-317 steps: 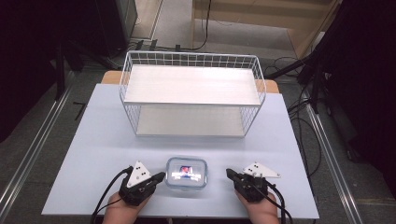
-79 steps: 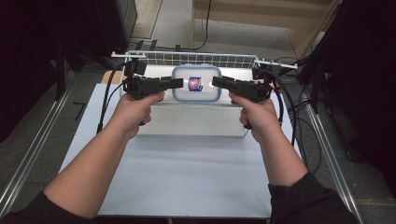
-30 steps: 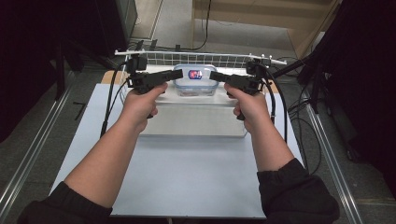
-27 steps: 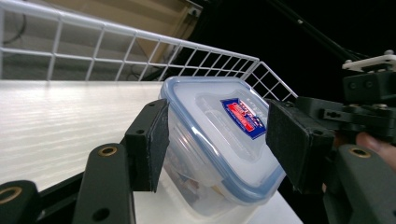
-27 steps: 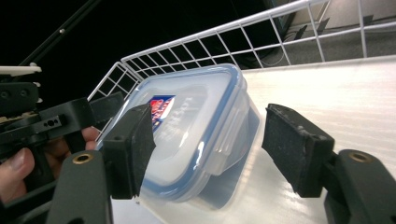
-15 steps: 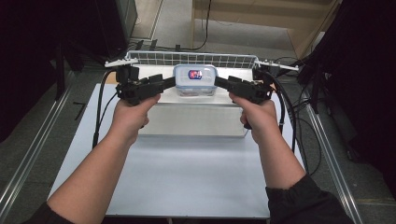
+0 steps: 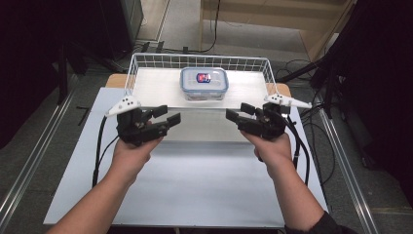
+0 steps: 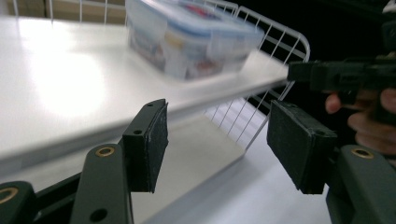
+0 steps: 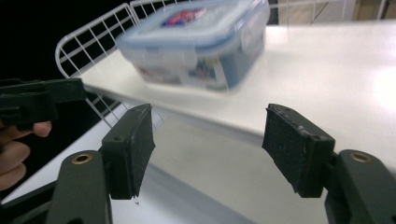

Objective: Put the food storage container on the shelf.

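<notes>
A clear plastic food box with a blue-rimmed lid [image 7: 204,83] rests on the upper board of a white wire shelf [image 7: 156,87], near its middle. The same food box [image 8: 191,39] lies beyond my left jaws, and the food box [image 9: 198,44] lies beyond my right jaws too. My left gripper [image 7: 168,118] hovers in front of the shelf at the left, open and empty. My right gripper [image 7: 234,118] hovers at the right, open and empty. Both point inward toward each other, well short of the box.
The wire shelf has a raised mesh rim [image 7: 197,59] at the back and sides and a lower board [image 7: 204,127] under the top one. It stands at the far end of a white table [image 7: 195,190]. Cables [image 7: 302,156] trail from the grippers.
Both grippers have let go of the box and drawn back toward the person, away from the shelf. The box stays on the upper board.
</notes>
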The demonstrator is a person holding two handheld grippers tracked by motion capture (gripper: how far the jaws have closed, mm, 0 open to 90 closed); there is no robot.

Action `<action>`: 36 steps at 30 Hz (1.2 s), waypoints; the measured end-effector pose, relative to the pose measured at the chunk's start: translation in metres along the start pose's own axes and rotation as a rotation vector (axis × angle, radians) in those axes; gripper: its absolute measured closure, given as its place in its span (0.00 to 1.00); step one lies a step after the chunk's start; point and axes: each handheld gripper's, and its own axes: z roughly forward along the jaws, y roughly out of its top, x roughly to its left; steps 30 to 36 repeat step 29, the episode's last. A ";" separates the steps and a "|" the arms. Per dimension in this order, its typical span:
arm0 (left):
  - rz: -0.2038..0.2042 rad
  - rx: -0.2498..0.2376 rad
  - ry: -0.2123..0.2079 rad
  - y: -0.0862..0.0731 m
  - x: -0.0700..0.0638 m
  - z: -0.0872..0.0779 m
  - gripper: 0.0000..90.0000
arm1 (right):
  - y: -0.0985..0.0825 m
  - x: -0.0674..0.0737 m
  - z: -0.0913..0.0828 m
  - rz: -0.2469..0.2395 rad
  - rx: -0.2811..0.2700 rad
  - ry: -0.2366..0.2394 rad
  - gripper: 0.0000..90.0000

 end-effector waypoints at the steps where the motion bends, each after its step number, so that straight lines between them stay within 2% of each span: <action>1: 0.014 0.005 0.004 -0.008 -0.001 -0.003 0.43 | -0.006 0.000 -0.002 -0.007 -0.003 -0.005 0.37; 2: 0.022 0.013 0.014 -0.015 -0.001 -0.004 0.43 | -0.012 0.000 -0.004 -0.012 -0.007 -0.012 0.37; 3: 0.022 0.013 0.014 -0.015 -0.001 -0.004 0.42 | -0.019 -0.001 -0.005 -0.017 -0.009 -0.019 0.36; 4: 0.032 0.024 0.028 -0.031 0.000 -0.008 0.42 | -0.025 -0.001 -0.007 -0.034 -0.014 -0.036 0.37; 7: 0.041 0.051 0.051 -0.054 0.003 -0.014 0.41 | -0.047 -0.002 -0.012 -0.051 -0.020 -0.064 0.36; 8: 0.041 0.051 0.051 -0.054 0.003 -0.014 0.41 | -0.054 -0.002 -0.013 -0.057 -0.021 -0.071 0.36; 9: 0.041 0.058 0.057 -0.061 0.004 -0.017 0.41 | -0.054 -0.002 -0.013 -0.057 -0.021 -0.071 0.36; 10: 0.046 0.082 0.068 -0.077 0.007 -0.022 0.41 | -0.071 -0.003 -0.017 -0.058 -0.026 -0.085 0.36; 11: 0.048 0.093 0.070 -0.085 0.008 -0.024 0.41 | -0.077 -0.004 -0.018 -0.057 -0.026 -0.087 0.36; 12: 0.053 0.110 0.075 -0.093 0.009 -0.027 0.40 | -0.086 -0.005 -0.020 -0.057 -0.025 -0.094 0.36; 13: 0.053 0.110 0.075 -0.093 0.009 -0.027 0.39 | -0.094 -0.006 -0.022 -0.052 -0.022 -0.095 0.36; 14: 0.076 0.133 0.097 -0.108 0.008 -0.033 0.38 | -0.103 -0.007 -0.024 -0.048 -0.015 -0.098 0.36; 17: 0.104 0.145 0.137 -0.129 0.008 -0.048 0.32 | -0.130 -0.008 -0.032 -0.059 -0.010 -0.121 0.34; 19: 0.134 0.164 0.167 -0.139 0.010 -0.055 0.29 | -0.150 -0.008 -0.039 -0.085 -0.005 -0.154 0.33; 21: 0.127 0.183 0.184 -0.142 0.012 -0.056 0.27 | -0.162 -0.008 -0.041 -0.119 0.030 -0.169 0.29; 22: 0.122 0.176 0.184 -0.142 0.013 -0.056 0.26 | -0.167 -0.009 -0.043 -0.124 0.048 -0.165 0.29; 25: 0.101 0.165 0.173 -0.141 0.014 -0.056 0.25 | -0.170 -0.010 -0.047 -0.107 0.046 -0.161 0.29; 29: 0.102 0.162 0.167 -0.140 0.013 -0.055 0.23 | -0.166 -0.012 -0.047 -0.102 0.020 -0.172 0.28; 36: 0.102 0.162 0.167 -0.140 0.013 -0.055 0.23 | -0.166 -0.012 -0.047 -0.102 0.020 -0.172 0.28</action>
